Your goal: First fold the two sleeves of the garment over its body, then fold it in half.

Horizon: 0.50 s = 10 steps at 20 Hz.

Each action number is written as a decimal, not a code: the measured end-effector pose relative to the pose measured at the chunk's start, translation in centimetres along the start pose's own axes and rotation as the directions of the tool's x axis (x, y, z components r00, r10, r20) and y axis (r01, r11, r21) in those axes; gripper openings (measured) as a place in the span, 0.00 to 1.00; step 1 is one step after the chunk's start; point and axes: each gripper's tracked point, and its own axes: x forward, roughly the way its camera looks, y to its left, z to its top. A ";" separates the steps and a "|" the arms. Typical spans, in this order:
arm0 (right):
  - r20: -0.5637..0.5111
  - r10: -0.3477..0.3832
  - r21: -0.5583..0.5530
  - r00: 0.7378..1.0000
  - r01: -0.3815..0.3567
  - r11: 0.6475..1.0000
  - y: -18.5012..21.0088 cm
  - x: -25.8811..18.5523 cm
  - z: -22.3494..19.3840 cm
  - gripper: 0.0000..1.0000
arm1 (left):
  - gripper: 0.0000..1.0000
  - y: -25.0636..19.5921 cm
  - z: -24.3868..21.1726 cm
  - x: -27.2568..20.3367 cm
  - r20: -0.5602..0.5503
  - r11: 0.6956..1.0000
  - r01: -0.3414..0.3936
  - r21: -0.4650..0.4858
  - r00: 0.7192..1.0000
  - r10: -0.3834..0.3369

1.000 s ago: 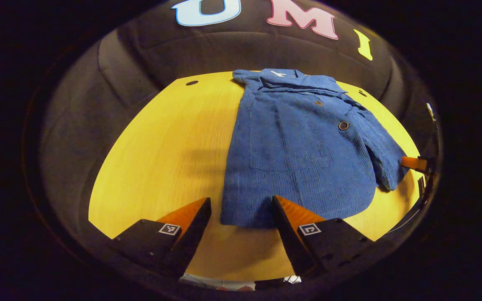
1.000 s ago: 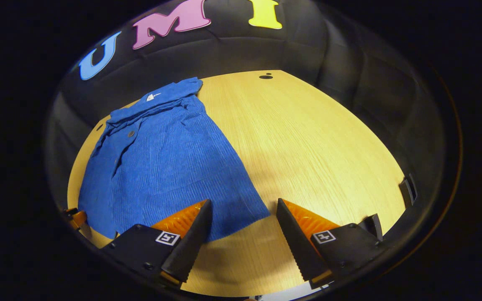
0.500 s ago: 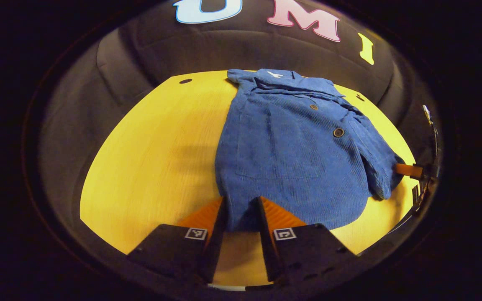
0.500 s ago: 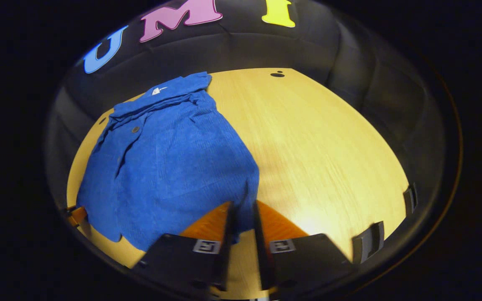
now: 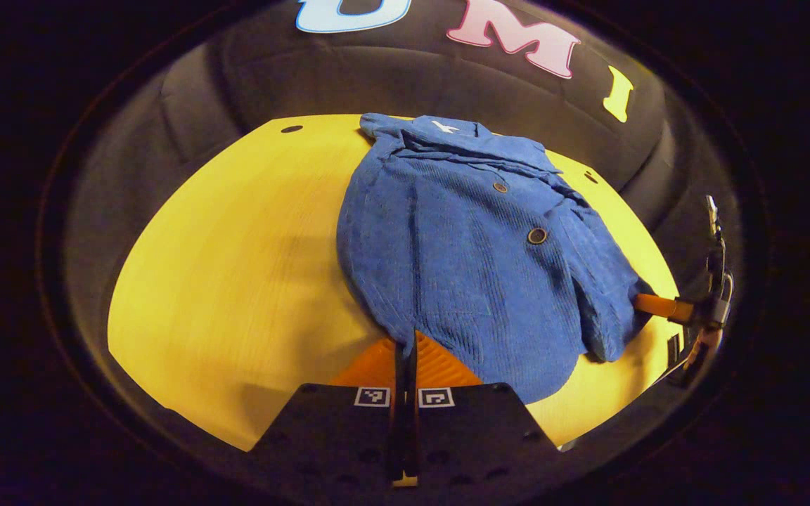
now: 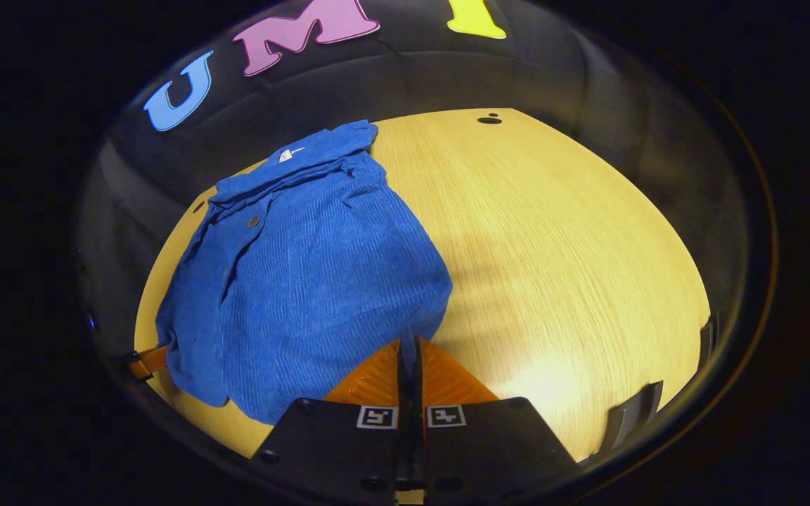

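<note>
Left gripper [image 5: 405, 344] is clamped on the hem corner of the blue corduroy jacket [image 5: 475, 239], which spreads toward 12 o'clock across the table [image 5: 236, 267]. Right gripper [image 6: 408, 348] likewise pinches the opposite hem corner. Fabric judged soft, moderately heavy — hem corners remain the sound hold.

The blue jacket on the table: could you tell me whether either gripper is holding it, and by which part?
Both hold the blue jacket: the left gripper and right gripper each pinch a bottom hem corner.
</note>
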 end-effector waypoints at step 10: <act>0.210 0.127 -0.086 0.969 -0.112 0.990 6.2 -2.3 13.1 0.01 | 0.00 -0.4 12.3 -2.8 0.196 1.000 -0.003 0.023 0.981 -0.001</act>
